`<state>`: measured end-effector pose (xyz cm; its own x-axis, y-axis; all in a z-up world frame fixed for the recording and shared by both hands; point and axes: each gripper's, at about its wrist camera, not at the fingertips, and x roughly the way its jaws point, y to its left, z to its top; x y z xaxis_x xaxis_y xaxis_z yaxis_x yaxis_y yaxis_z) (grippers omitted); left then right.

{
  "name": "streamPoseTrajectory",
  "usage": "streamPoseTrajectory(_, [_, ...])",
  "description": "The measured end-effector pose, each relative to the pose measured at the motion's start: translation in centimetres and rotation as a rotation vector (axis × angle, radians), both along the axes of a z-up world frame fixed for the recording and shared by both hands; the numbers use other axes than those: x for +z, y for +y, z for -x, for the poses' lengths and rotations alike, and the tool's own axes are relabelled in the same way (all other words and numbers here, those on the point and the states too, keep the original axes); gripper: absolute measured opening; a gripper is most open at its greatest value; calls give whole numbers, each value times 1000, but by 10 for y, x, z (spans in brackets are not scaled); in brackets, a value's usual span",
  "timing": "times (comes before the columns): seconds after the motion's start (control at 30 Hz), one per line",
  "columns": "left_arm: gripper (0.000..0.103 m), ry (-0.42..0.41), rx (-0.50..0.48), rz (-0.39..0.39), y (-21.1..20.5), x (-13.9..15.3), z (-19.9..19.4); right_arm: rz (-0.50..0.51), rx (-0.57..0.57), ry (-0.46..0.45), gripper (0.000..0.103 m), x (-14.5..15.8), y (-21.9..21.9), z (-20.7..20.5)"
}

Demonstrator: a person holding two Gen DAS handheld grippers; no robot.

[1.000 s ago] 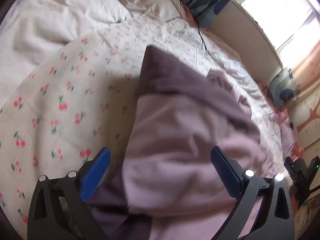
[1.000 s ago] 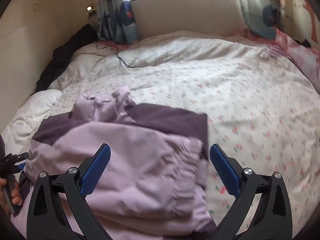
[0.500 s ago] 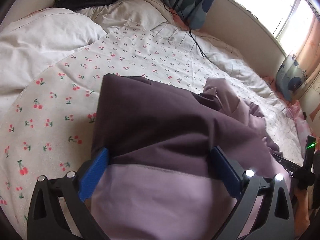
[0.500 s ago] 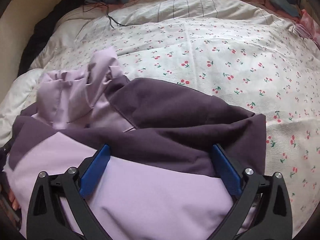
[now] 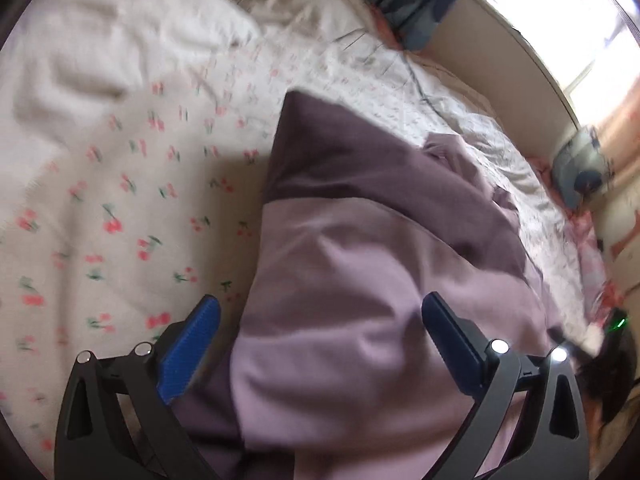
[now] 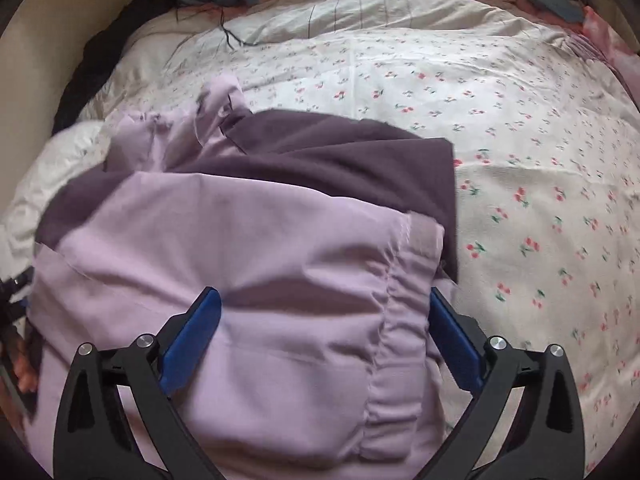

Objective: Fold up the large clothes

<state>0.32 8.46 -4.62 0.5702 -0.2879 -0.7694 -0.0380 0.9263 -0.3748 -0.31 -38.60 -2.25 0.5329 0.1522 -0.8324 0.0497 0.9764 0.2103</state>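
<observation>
A large garment in light lilac and dark purple point(image 5: 360, 280) lies folded on the bed; it also shows in the right wrist view point(image 6: 248, 248), with its elastic hem band point(image 6: 404, 300) at the right edge. My left gripper point(image 5: 320, 336) is open over its left edge, with lilac cloth between the blue pads. My right gripper point(image 6: 324, 328) is open over the lilac part, its right pad point(image 6: 452, 344) beside the hem band. Neither holds the cloth.
The bed has a white cherry-print sheet point(image 6: 520, 160). A white pillow or duvet point(image 5: 100, 48) lies at the far left. A black cable point(image 6: 232, 36) runs over the far bedding. A window and wall point(image 5: 560, 40) stand beyond.
Both grippers have pulled back from the garment. The dark purple part that filled the view half a second ago now lies farther off, with the lilac part under the open jaws.
</observation>
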Motion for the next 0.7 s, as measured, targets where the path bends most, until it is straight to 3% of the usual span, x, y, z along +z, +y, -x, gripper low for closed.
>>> streamPoseTrajectory(0.13, [97,-68,-66,-139,-10,23,34,-22,27,-28,97,16,-2,48])
streamPoseTrajectory(0.47, [97,-165,-201,-396,-14,50,120,-123,-27,55,97,-1,-35,153])
streamPoseTrajectory(0.7, [97,-181,-276,-474,-15,48,171,-212,-80,74,97,3,-66,207])
